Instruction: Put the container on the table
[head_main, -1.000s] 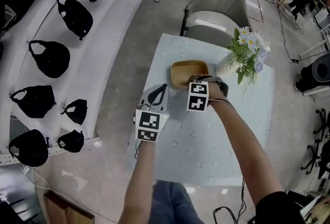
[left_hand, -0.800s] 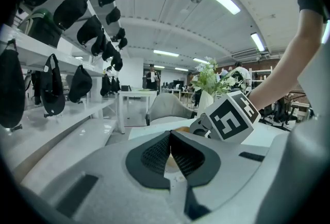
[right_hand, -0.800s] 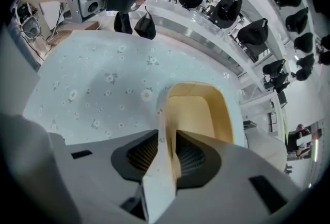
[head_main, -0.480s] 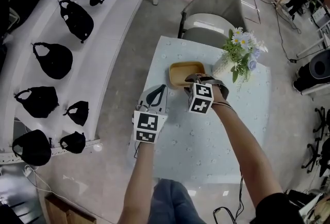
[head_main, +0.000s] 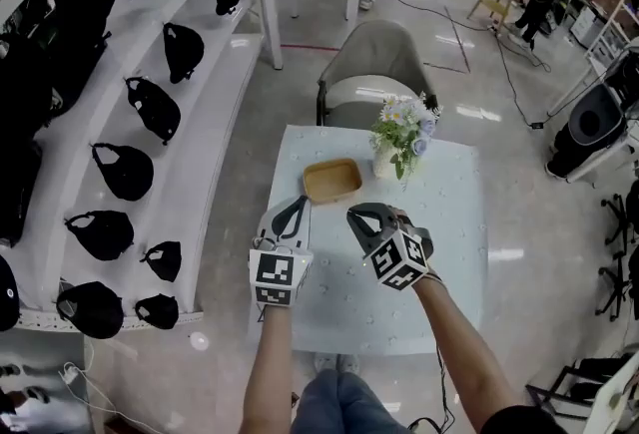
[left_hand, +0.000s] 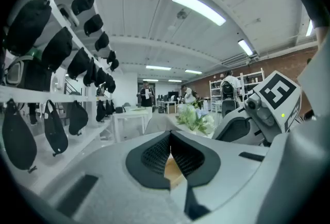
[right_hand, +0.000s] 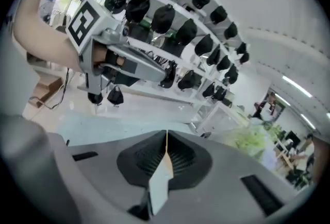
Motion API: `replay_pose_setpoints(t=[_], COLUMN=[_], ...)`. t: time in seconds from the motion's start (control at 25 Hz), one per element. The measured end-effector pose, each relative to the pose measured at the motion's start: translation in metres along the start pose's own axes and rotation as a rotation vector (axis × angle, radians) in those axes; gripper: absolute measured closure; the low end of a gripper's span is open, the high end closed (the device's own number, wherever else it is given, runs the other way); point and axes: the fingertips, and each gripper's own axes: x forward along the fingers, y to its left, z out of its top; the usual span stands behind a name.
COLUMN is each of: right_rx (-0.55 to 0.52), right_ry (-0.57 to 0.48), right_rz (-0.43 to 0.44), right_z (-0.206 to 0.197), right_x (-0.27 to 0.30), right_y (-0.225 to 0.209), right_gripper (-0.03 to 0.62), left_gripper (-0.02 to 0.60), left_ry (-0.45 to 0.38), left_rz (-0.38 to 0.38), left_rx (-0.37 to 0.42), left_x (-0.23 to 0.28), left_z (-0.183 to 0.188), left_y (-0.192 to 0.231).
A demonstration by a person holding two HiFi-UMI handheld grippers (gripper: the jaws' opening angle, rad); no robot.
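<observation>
**Wooden container** (head_main: 332,181): set on the pale blue flowered table (head_main: 444,257), toward its far left part and just beside the vase of flowers (head_main: 399,131). It is touched by neither gripper. Its place is given by the head view.

**Left gripper** (head_main: 300,207): held over the table's left edge, short of the container. In the left gripper view the jaws are seen pressed together, with nothing gripped.

**Right gripper** (head_main: 355,217): held over the table's middle, apart from the container. In the right gripper view the jaws are seen closed on each other, empty.

**Black bags** (head_main: 125,171): ranged on white shelves (head_main: 215,113). They are shown from above in the head view and from the side in both gripper views.

**Grey chair** (head_main: 374,63): recorded beyond the table.
</observation>
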Motion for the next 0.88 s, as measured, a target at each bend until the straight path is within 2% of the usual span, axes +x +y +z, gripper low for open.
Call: replay_pose_setpoints(t=[0.16,0.36,0.48,0.64,0.88], right_rx=[0.172,0.286,0.377,0.440,0.566], right_ry=[-0.101,-0.163,-0.220,-0.265,-0.342], right_rz=[-0.180,-0.388,-0.488,-0.597,-0.731], right_z=[0.009,0.000,-0.010,-0.022,-0.041], right_x=[-0.080,-0.183,-0.236,-0.291,-0.347], right_y=[-0.024,-0.037,-0.039,-0.037,-0.030], right_gripper=[0.594,0.594,0.595,0.595,0.595], left_gripper=[0.574,0.574,0.574,0.574,0.574], left_ry=[-0.054,-0.108,-0.127,-0.136,-0.156], left_rz=[-0.019,-0.033,-0.038,-0.046,-0.042], left_rx=[0.037,0.041,0.044,0.054,0.049], left_x=[-0.020,-0.057,-0.078,-0.098,-0.119], left_z=[0.048,0.088,0.099,0.107,0.114], left_y=[-0.027,-0.070,-0.091,-0.110,-0.117])
